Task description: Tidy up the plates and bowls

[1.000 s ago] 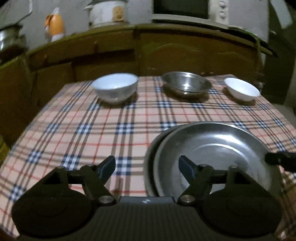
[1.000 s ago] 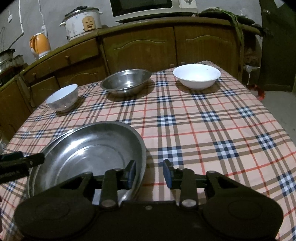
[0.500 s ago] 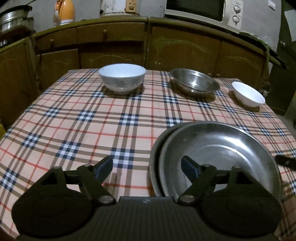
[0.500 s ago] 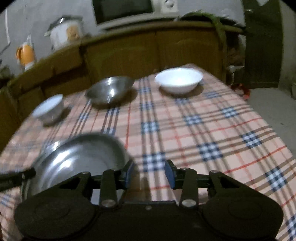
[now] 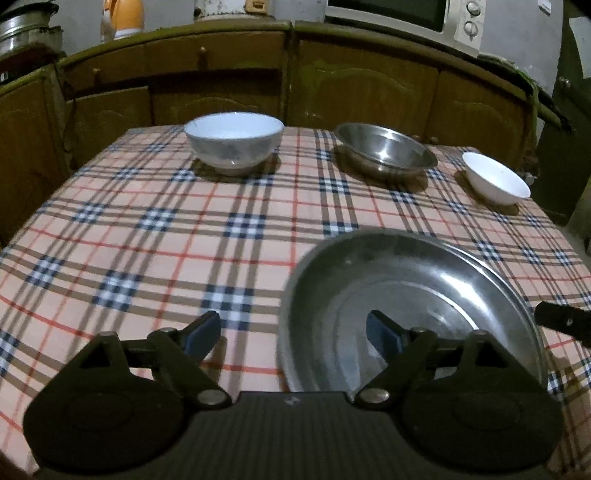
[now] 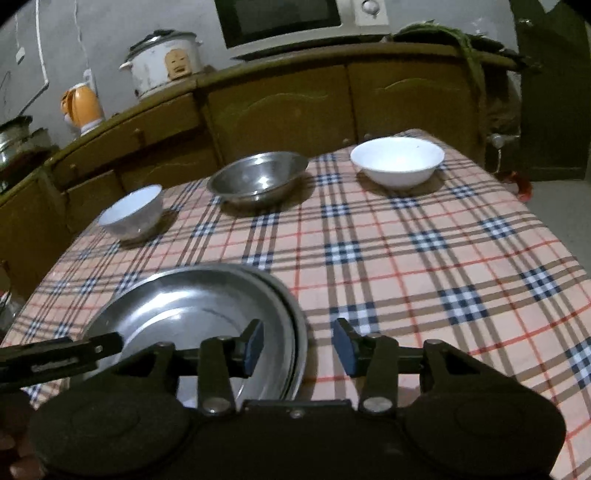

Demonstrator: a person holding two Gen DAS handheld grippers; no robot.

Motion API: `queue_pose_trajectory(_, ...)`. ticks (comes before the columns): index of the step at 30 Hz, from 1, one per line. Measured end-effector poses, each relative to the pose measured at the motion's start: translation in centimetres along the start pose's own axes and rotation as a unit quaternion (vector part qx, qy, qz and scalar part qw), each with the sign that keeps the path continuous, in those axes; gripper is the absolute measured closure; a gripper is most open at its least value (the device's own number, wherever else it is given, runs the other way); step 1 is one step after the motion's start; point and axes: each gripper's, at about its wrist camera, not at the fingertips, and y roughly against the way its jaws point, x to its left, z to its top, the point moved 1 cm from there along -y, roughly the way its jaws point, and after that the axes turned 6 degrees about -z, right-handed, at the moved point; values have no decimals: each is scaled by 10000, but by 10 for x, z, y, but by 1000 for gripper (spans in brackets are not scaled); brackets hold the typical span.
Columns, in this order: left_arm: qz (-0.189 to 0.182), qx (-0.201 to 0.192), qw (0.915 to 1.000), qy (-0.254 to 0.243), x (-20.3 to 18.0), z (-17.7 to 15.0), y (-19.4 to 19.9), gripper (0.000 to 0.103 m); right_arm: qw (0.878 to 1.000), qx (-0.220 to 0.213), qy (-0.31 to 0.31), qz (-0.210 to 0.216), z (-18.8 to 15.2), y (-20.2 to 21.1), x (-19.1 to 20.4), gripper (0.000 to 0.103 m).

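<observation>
Two stacked steel plates (image 5: 406, 280) (image 6: 184, 314) lie on the plaid tablecloth (image 5: 147, 240) near the front. My left gripper (image 5: 293, 332) straddles their left rim, one pad over the cloth and one over the plate, jaws opening and not pressing. My right gripper (image 6: 300, 347) straddles the right rim the same way, also opening. Each gripper's finger shows in the other's view, at the plate's far side. At the back stand a deep white bowl (image 5: 233, 142) (image 6: 131, 212), a steel bowl (image 5: 386, 151) (image 6: 258, 177) and a shallow white bowl (image 5: 495, 179) (image 6: 397, 160).
Brown cabinets (image 6: 280, 107) run close behind the table, bearing a rice cooker (image 6: 164, 62), an orange kettle (image 6: 81, 105), a microwave (image 6: 288, 18) and metal pots (image 6: 14, 136). The table's right edge (image 6: 546, 221) drops to the floor beside a dark door.
Both grippers' jaws have spread wider around the plates' rims. Both views have shifted slightly. The plates and bowls stay where they were.
</observation>
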Motion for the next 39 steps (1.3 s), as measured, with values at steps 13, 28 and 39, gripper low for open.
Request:
queue_pose_trajectory(13, -57, -157, 9998, -105, -23, -6, -16, 9, 9991, 423, 3, 72, -7, -19, -5, 50)
queue_pose_trajectory(28, -91, -63, 9997, -212, -1, -2, -23, 12, 9979, 589, -207, 164, -7, -38, -10, 42)
queue_pose_trajectory(39, -436, 95, 9988, -222, -9, 0, -26, 65, 9965, 571, -414, 449, -6, -37, -10, 78)
